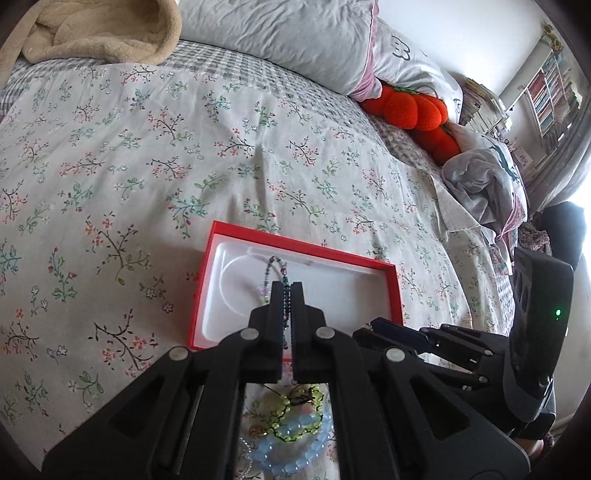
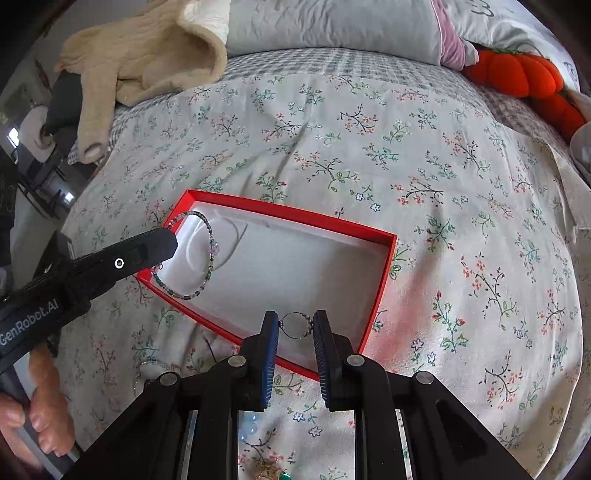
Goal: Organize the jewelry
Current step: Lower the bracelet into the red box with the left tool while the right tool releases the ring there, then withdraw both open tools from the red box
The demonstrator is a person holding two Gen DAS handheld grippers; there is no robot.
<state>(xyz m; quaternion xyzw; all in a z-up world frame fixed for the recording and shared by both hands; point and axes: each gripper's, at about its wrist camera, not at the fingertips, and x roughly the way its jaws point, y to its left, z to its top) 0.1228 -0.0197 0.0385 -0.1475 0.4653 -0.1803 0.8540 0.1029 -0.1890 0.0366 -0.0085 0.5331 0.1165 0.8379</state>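
Jewelry is getting sorted into the red box (image 2: 373,299) w/ white liner, which is sitting open on the floral bedspread (image 2: 406,147). I'm holding my left gripper (image 1: 285,285) pinched all the way closed on a thin beaded bracelet (image 2: 207,236), purple, green & clear beads; in the right wrist view its loop is hanging over the box's left corner, part over the liner, part over the rim. I'm keeping my right gripper (image 2: 295,321) only narrowly apart, blue pads pressing both sides of a small wire ring (image 2: 295,325) w/ a few tiny beads, held over the near edge of the box. Whether either piece is touching the liner, can't tell. Near side of the box, on the bedspread btwn my left fingers (image 1: 275,306), a pale blue bead bracelet (image 1: 291,443) & a yellow-green bead strand (image 1: 295,406) are lying bunched together, touching. My hand (image 2: 37,417) is gripping the left handle at the lower left of the right wrist view. Further back, a beige plush blanket (image 2: 147,48), grey pillow (image 2: 332,26) & orange pumpkin plush (image 2: 517,77) are lying along the head of the bed.
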